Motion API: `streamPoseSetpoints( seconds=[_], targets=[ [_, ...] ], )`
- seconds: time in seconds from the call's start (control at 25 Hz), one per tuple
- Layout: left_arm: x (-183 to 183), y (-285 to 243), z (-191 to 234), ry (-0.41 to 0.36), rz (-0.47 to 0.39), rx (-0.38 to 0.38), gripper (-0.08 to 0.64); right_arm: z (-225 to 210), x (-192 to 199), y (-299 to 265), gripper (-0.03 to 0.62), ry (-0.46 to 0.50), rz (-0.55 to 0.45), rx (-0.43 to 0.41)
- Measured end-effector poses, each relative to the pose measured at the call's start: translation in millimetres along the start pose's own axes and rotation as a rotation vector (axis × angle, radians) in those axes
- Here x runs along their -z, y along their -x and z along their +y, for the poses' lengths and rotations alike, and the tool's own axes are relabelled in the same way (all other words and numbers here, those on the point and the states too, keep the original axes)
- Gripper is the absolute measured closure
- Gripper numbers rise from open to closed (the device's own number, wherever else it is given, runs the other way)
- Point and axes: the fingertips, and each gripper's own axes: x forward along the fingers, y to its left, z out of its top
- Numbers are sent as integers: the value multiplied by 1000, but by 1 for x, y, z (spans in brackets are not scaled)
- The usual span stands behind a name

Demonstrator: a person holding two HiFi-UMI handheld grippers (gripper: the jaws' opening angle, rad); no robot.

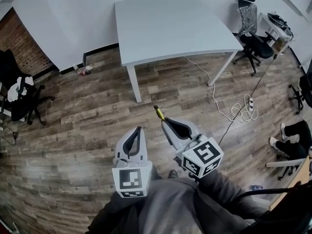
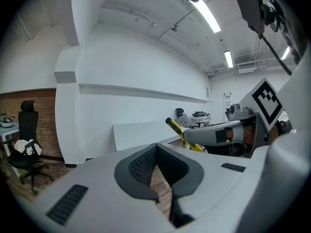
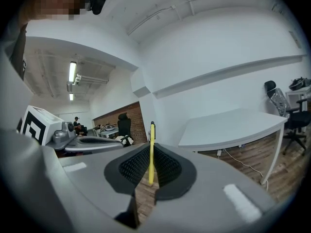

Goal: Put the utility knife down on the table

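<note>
The slim yellow utility knife with a black tip (image 1: 159,112) is clamped between the closed jaws of the right gripper (image 1: 166,122), its tip poking out past them toward 11 o'clock in the head view. It hangs in the air above the brown wooden plank floor (image 1: 87,121), well apart from the white rectangular desk (image 1: 170,26), which stands at 12 o'clock from it. In the right gripper view the knife stands upright and edge-on between the black ribbed pads. The left gripper (image 1: 138,129) sits just beside the right one, at its 9 o'clock, jaws closed tip to tip with nothing between them. A white cable (image 1: 214,94) trails over the floor at 2 o'clock.
</note>
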Motion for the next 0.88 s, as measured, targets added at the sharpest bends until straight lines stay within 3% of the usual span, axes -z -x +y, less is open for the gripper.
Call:
streamPoseSetpoints(
  seconds=[0.44,0.88],
  targets=[
    [14,-21,24,40,27,-2,557,-13,0,-21,569,-3,28,23],
    [-6,-90,16,10,59,-72,557,-85,-2,-52,569,-42,32,-31]
  ],
)
